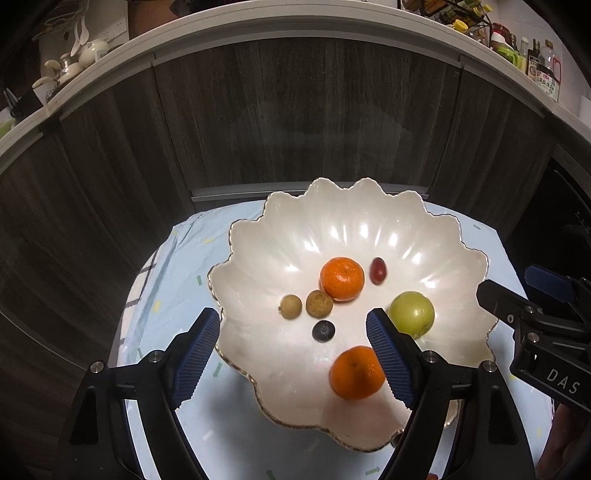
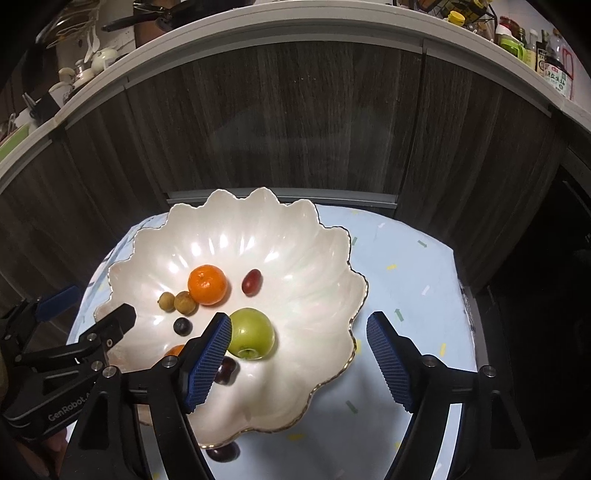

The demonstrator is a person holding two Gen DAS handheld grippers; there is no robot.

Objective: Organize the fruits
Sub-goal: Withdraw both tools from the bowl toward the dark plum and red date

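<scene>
A white scalloped bowl [image 1: 280,218] [image 2: 332,236] on a light blue cloth holds two mandarins [image 1: 341,278] [image 1: 356,373], a green fruit [image 1: 412,314] [image 2: 251,334], a red grape [image 1: 378,270], two longans [image 1: 319,302], a blueberry [image 1: 323,330] and a dark grape [image 2: 225,369]. My left gripper [image 1: 291,332] stands open over the bowl's near side, its right finger [image 1: 391,362] covering part of the nearer mandarin. My right gripper [image 2: 299,328] is open too, gripping nothing, its left finger [image 2: 207,362] just beside the green fruit. Another dark grape [image 2: 221,452] lies on the cloth by the bowl's near rim.
The cloth [image 2: 406,295] covers a small table in front of dark wooden cabinet doors [image 1: 295,122]. A pale countertop [image 1: 258,26] above carries bottles and crockery. Bare cloth lies to the right of the bowl in the right wrist view.
</scene>
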